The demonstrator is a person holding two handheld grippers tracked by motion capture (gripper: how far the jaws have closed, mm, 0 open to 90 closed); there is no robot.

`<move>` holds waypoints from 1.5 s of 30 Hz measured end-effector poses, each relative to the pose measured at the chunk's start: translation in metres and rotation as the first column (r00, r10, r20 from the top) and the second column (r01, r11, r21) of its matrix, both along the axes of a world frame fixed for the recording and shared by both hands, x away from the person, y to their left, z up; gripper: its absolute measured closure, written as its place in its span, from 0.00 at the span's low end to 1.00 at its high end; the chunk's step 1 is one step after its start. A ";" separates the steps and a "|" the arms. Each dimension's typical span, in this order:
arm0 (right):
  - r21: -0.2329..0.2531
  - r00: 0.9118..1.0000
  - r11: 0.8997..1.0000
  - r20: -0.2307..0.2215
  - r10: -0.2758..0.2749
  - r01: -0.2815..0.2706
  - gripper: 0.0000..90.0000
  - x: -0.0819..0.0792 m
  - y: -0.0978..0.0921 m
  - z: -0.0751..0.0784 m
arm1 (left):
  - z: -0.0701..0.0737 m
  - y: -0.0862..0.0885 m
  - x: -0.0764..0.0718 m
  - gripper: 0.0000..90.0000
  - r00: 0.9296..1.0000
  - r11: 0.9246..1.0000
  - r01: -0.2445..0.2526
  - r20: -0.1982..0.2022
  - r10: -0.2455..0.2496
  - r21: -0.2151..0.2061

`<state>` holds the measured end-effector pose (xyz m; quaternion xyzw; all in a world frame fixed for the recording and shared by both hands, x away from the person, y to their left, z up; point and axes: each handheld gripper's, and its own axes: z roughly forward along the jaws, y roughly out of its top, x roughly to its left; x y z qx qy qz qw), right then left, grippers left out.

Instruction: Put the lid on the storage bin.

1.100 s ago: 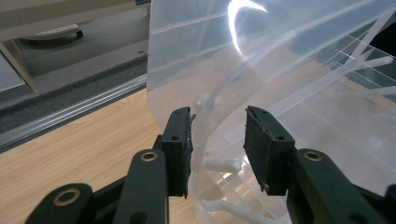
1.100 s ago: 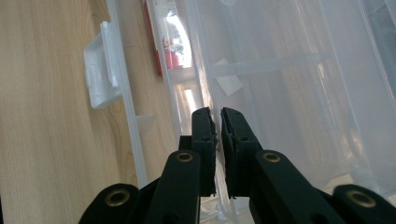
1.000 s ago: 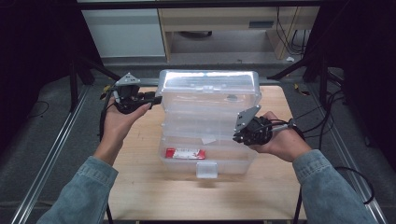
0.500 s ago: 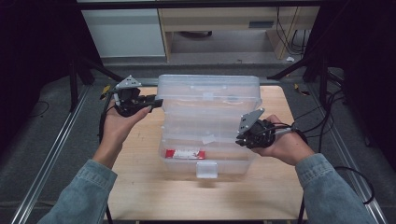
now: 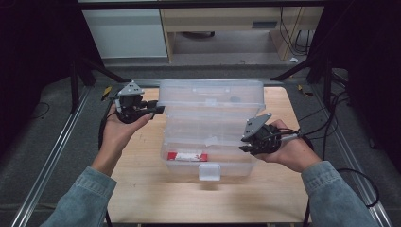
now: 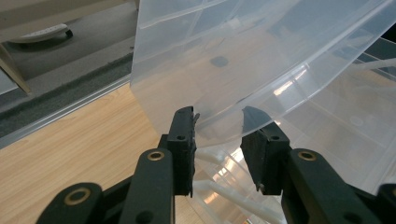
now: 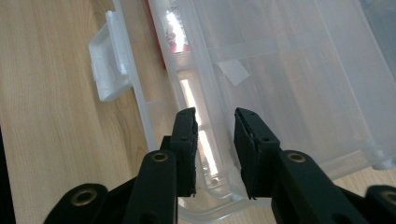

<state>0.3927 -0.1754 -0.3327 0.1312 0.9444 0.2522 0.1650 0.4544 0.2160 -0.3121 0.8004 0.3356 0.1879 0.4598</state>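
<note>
A clear plastic box [image 5: 213,163] stands on the wooden table [image 5: 151,189], its lid [image 5: 210,94] raised toward the back. A white latch [image 5: 209,171] hangs at its front, and a red label [image 5: 187,155] shows inside. My left gripper [image 5: 158,109] is at the lid's left edge. In the left gripper view the lid [image 6: 261,60] has its corner between the jaws of this gripper [image 6: 217,135], which stands open. My right gripper [image 5: 243,142] is at the base's right end. It [image 7: 215,135] is open over the box rim [image 7: 205,93], near the latch [image 7: 109,60] and label [image 7: 156,28].
Bare wood lies in front of the box and on both sides of it. Metal rails [image 5: 52,156] run along the table's left and right. Cables [image 5: 331,123] trail off to the right. White and wooden cabinets [image 5: 127,33] stand behind the table.
The lid has swung further up and back. My left gripper stayed at the lid's left edge and dropped slightly. My right gripper shifted a little toward me along the base.
</note>
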 end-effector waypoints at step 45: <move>0.106 0.973 0.969 0.030 -0.228 0.224 0.52 -0.032 -0.055 0.005 | -0.034 0.006 -0.040 0.67 0.998 0.998 0.056 -0.038 -0.054 0.042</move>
